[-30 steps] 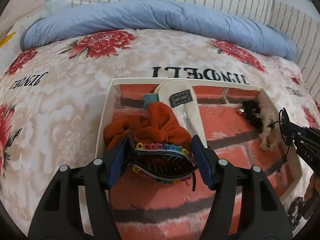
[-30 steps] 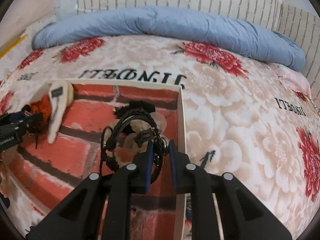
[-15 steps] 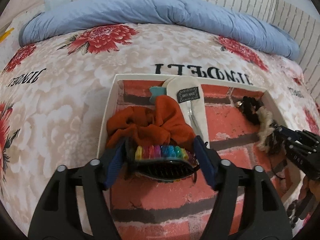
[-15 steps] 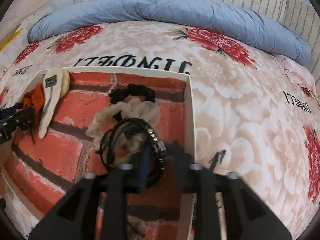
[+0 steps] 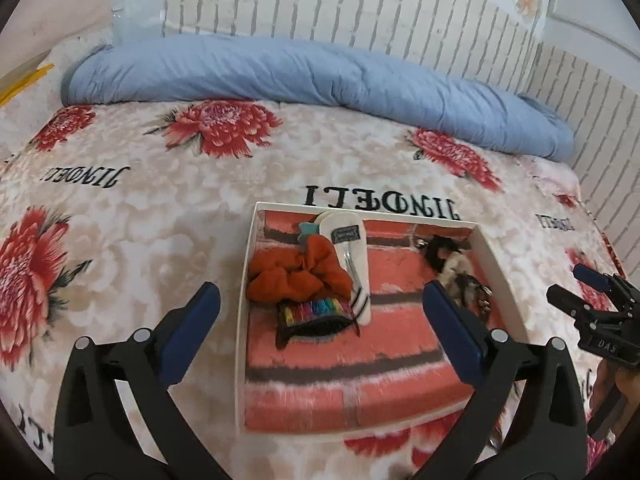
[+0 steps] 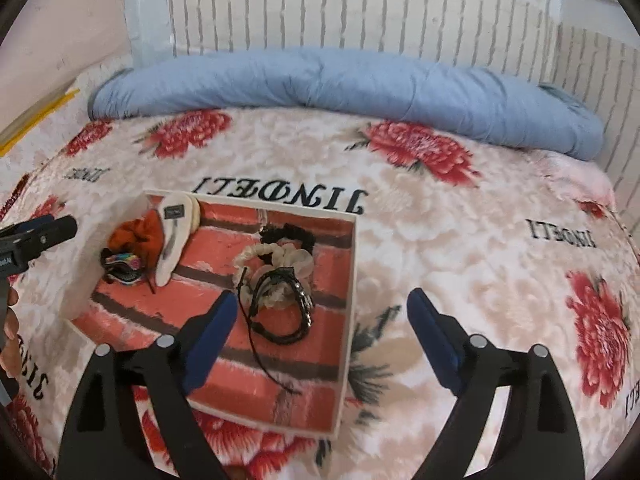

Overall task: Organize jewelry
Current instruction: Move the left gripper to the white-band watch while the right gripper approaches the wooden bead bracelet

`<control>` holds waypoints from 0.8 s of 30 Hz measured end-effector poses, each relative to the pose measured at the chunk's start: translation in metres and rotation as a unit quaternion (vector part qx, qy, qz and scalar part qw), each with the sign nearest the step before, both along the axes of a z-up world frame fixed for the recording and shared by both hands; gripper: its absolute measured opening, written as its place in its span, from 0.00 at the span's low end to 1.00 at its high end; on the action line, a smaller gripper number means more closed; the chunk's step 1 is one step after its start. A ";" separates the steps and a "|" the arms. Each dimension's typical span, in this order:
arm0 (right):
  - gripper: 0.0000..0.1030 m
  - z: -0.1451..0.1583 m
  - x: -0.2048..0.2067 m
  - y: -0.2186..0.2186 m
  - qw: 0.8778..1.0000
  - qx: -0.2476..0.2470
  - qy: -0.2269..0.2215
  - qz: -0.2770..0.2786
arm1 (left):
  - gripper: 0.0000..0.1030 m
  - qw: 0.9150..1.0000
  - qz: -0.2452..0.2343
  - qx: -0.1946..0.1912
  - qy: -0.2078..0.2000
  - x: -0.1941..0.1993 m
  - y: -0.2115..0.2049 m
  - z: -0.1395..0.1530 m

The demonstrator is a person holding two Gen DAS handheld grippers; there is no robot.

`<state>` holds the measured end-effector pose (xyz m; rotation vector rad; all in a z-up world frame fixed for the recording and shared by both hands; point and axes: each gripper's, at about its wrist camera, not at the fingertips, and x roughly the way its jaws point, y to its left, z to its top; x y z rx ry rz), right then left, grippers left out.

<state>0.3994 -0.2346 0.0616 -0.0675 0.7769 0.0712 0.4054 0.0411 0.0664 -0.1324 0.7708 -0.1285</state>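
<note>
My left gripper (image 5: 320, 330) and right gripper (image 6: 320, 334) are opening, empty (nothing between them); I'd lift straight off the white shallow cardboard tray (image 6: 347, 320), avoiding the black braided cord bracelets (image 6: 280, 304).

Left wrist view: looks forward and down along own fingers (image 5: 192, 320), from above bed, facing box (image 5: 494, 258) head-on, fairly near. Right wrist view: same downward tilt, set further right, box (image 6: 354, 272) lying left of centre. Both face brick-pattern wall (image 5: 360, 8) and blue duvet (image 5: 312, 76). Shared: box, floral blanket (image 6: 460, 240), duvet, wall. Each view catches other gripper at frame edge, somewhat blurred.
</note>
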 end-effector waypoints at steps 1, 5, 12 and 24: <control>0.89 0.003 -0.012 -0.003 1.000 0.001 -0.008 -0.003 | 0.95 1.000 0.001 0.001 -0.005 -0.012 0.002 0.003; 0.89 0.004 -0.045 -0.014 1.000 -0.005 -0.012 -0.012 | 0.95 1.000 0.011 0.005 -0.010 -0.058 0.008 0.004; 0.89 -0.009 -0.107 -0.037 0.999 0.016 -0.012 -0.030 | 0.95 1.000 0.015 0.007 -0.003 -0.127 0.001 -0.001; 0.89 -0.057 -0.175 -0.062 0.998 0.001 0.002 -0.059 | 0.95 0.999 0.006 -0.002 0.031 -0.207 -0.032 -0.046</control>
